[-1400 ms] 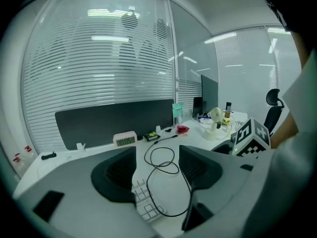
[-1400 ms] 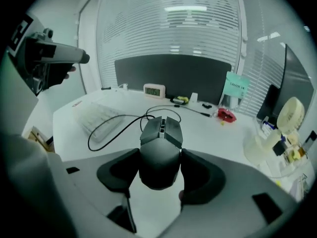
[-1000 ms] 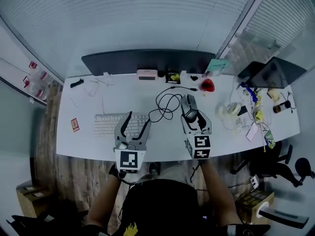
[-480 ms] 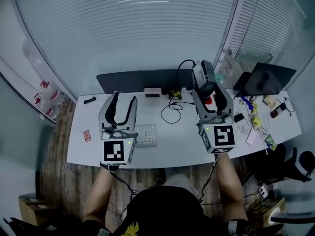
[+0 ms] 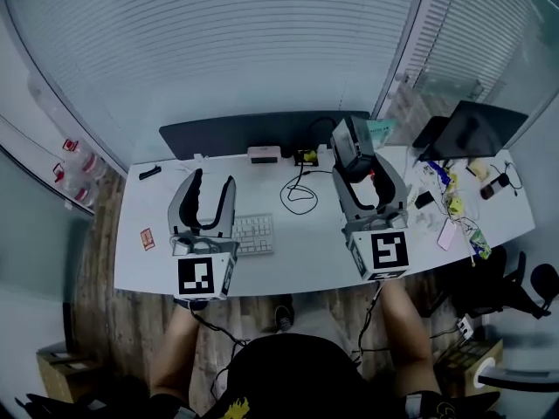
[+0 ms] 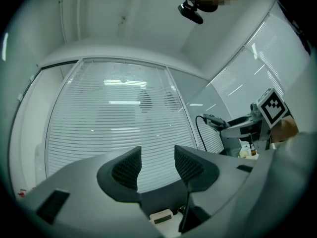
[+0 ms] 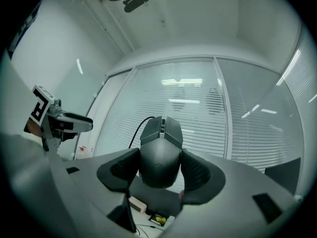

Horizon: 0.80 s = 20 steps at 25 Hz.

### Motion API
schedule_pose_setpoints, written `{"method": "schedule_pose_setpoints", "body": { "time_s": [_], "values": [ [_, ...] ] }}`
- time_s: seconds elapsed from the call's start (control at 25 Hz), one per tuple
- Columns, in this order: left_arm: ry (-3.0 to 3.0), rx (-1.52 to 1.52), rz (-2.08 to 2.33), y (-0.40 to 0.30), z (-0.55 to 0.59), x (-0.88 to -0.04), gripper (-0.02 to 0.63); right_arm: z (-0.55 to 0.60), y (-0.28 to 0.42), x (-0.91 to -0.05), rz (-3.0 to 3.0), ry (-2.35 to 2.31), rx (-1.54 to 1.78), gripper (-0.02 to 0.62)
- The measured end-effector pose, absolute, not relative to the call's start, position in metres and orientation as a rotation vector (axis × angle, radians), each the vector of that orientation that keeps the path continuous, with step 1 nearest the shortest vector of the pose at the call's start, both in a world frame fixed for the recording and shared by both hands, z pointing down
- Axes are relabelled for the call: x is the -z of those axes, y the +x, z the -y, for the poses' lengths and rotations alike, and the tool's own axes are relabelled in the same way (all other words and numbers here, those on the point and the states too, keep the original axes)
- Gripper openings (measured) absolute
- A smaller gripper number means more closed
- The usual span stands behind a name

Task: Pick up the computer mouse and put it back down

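Two claws raised since a second ago | my right claw (image 7: 159, 168) grasps the black wired computer mouse (image 7: 159, 152) — now well above the white desk (image 5: 297, 253) | my left claw (image 6: 157, 165) parted, empty.

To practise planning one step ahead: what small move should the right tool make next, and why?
Probably lower the right tool toward the desk, keeping its grip: its jaws clamp the mouse, held well above the desk with its cable trailing down, so only the put-down remains.
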<state>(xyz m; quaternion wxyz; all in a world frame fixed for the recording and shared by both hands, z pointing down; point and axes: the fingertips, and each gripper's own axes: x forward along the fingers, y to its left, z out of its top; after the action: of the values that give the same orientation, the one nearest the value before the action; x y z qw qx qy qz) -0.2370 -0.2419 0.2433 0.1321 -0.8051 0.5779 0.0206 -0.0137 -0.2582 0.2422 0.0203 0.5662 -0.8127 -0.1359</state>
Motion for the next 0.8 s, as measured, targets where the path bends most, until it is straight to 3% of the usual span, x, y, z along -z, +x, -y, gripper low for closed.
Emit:
{"method": "schedule_pose_setpoints", "body": {
  "time_s": [0.24, 0.6, 0.8],
  "values": [
    [-2.424, -0.029, -1.733, -0.211, 0.276, -0.332, 0.218, 0.303, -0.004, -0.374, 2.438, 1.692, 0.069, 0.281],
    [-2.641, 0.521, -1.864, -0.199, 0.250, -0.514, 0.218, 0.269, -0.007, -0.644, 2.142, 1.497, -0.593, 0.281],
    [-2.710, 0.707, -1.867, -0.191, 0.229, -0.545, 0.218, 0.243, -0.005, -0.737, 1.986, 1.428, -0.711, 0.277]
  ]
}}
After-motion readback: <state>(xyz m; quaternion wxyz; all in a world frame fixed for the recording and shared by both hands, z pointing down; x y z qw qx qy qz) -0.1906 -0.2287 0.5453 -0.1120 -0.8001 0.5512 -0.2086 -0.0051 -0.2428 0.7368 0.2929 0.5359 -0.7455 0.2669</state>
